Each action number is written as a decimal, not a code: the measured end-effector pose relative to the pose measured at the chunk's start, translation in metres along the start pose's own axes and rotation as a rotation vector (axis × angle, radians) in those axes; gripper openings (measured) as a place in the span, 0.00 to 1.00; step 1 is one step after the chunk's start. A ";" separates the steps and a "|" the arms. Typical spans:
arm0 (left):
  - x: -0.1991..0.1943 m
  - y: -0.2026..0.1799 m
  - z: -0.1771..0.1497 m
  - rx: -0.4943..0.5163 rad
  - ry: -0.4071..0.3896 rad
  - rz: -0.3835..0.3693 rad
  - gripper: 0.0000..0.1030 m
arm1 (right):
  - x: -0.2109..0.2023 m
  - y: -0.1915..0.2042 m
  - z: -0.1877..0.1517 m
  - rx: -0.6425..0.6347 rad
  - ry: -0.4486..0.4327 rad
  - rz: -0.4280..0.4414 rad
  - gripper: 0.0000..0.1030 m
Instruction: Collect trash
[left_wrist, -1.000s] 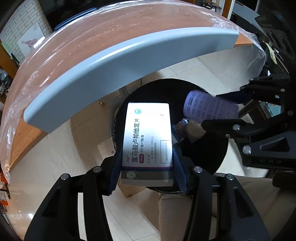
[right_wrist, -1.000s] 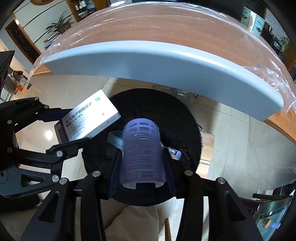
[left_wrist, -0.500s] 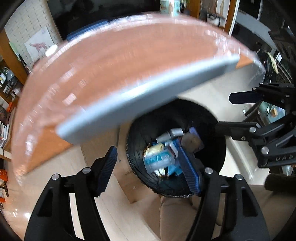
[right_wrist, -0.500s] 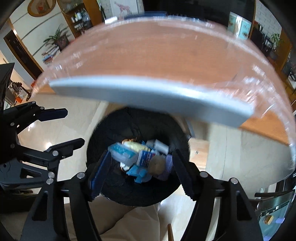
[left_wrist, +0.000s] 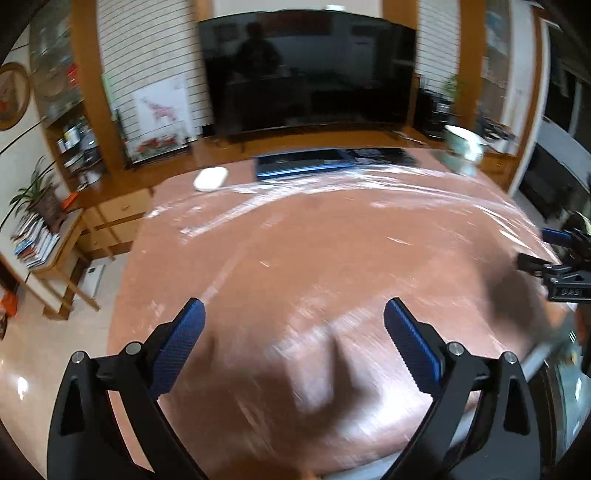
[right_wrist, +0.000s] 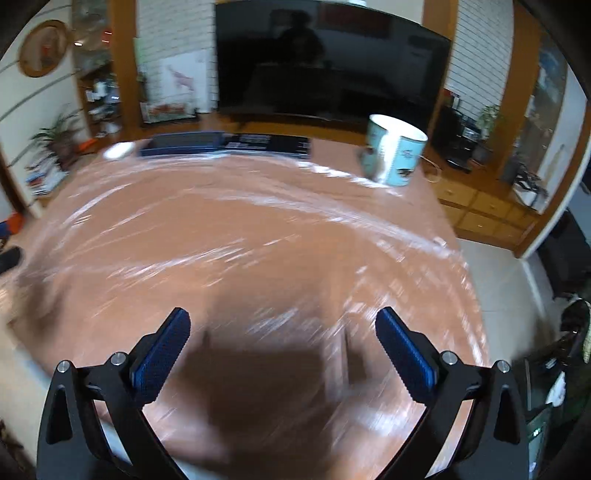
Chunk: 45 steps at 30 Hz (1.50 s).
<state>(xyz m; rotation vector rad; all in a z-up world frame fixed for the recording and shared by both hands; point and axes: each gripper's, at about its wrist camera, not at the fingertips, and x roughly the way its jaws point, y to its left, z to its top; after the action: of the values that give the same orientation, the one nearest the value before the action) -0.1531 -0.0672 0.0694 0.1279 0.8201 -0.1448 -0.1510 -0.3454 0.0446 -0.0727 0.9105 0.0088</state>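
L gripper (left_wrist: 293, 319) jaws opening, nothing btwn, R gripper (right_wrist: 282, 328) same, both held over plastic-covered table (right_wrist: 258, 236), mug (right_wrist: 395, 155) at far edge.

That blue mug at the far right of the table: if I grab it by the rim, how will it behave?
The mug looks like glazed ceramic, so probably rigid, slippery under the pads and breakable if dropped. It stands upright and tall, so a sideways nudge may tip it. The plastic film over the table might let it slide.

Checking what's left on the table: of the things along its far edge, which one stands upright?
The light-blue ceramic mug with a white rim; the white oval object and dark-blue flat case lie flat.
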 end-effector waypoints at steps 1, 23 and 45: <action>0.009 0.006 0.003 -0.014 0.008 0.008 0.95 | 0.011 -0.008 0.006 0.017 0.009 -0.009 0.96; 0.127 0.061 0.029 -0.207 0.135 0.098 0.98 | 0.104 -0.079 0.041 0.163 0.053 -0.040 0.96; 0.129 0.063 0.028 -0.209 0.137 0.092 0.99 | 0.103 -0.080 0.041 0.163 0.053 -0.040 0.96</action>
<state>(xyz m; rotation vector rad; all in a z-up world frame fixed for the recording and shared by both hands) -0.0350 -0.0200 -0.0027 -0.0214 0.9587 0.0373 -0.0523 -0.4251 -0.0065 0.0608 0.9597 -0.1049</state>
